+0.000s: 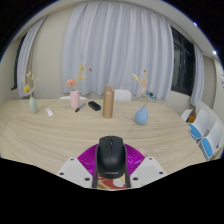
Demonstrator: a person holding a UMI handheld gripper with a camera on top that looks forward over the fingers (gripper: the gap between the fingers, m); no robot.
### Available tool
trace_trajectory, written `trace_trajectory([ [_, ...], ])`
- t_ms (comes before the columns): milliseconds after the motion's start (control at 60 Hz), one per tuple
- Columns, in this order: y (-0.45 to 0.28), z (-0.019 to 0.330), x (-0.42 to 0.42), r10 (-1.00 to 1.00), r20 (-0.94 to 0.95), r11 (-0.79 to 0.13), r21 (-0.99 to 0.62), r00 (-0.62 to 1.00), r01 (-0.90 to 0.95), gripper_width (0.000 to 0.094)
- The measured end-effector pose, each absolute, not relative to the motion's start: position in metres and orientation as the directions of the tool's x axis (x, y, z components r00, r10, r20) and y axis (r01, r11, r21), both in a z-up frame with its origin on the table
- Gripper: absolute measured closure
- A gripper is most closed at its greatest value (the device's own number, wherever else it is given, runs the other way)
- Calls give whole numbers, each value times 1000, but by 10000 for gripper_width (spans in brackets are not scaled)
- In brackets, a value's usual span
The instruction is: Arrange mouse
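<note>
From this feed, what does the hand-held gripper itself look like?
Only the front of the hand-held gripper shows: two pale, whitish fingers angled inward, each bearing a magenta pad on its inner face. No cables, markings, hand or sleeve are visible.

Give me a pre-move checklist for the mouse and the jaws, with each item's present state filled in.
1. Mouse lies between the jaws of the gripper: ok.
2. Both pads pressing on the mouse: cannot tell.
3. Mouse aligned lengthwise with the jaws, not skewed: ok.
4. Table just ahead of the mouse bare for set-down: ok.
5. Brown bottle and blue vase well beyond the mouse: ok.
6. Mouse lifted or resting on the table: cannot tell.
</note>
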State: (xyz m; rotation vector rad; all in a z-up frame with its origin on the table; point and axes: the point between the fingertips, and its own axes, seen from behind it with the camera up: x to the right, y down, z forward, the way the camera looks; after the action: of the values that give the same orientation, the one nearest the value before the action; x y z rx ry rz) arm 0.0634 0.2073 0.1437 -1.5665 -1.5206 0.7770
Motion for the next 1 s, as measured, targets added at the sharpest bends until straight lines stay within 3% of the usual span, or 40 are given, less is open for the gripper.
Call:
trace_trajectory([
  [250,267,23,60,996,48,-14,-774,81,633,559],
  [433,265,-10,68,998,14,-34,-741,66,670,470],
  [500,264,-11,68,998,-2,-47,-738,67,673,408],
  [567,266,-5,71,997,-1,-53,-729,76,682,82],
  [583,267,-3,71,997,3,-52,-731,80,681,64],
  [617,271,6,73,996,12,-53,-733,91,678,103],
  [850,242,96,137,995,6,-55,-782,95,621,81],
  [1000,211,120,204,996,39,-20,-789,82,614,85],
])
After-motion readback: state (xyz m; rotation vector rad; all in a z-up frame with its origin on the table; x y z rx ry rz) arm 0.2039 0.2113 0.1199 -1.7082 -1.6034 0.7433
